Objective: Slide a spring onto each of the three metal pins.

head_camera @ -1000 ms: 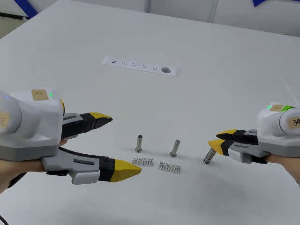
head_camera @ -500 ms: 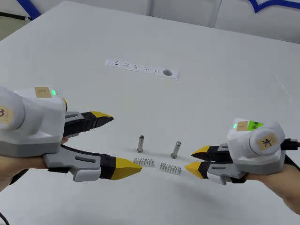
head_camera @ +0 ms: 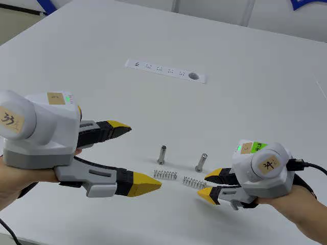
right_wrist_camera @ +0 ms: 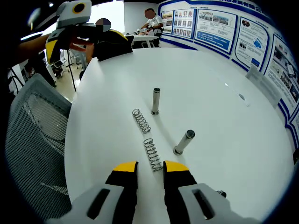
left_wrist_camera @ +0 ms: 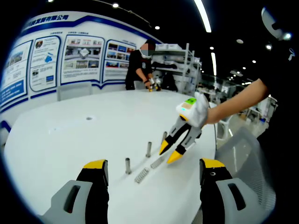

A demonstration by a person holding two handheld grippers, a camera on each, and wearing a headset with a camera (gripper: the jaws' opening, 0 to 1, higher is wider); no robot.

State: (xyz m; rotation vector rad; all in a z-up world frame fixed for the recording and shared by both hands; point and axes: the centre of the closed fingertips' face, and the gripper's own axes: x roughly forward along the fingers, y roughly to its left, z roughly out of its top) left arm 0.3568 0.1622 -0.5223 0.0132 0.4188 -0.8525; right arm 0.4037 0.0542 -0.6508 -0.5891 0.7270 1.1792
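Left pin (head_camera: 162, 154) stands upright, right pin (head_camera: 201, 162) leans — both short, silver metal. Just nearer, left spring (head_camera: 165, 174) and right spring (head_camera: 193, 182) lie flat — nearly end to end.

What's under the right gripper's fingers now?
A loose spring lies on the table, its near end between the right gripper's parted fingers. The table beneath the gripper's body is covered.

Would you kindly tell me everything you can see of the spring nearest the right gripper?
The spring is a coil of bright metal wire, lying flat and loose on the white table. Its near end reaches between the open fingers of the right gripper; whether they touch it is unclear. A pin stands beside it, apart.
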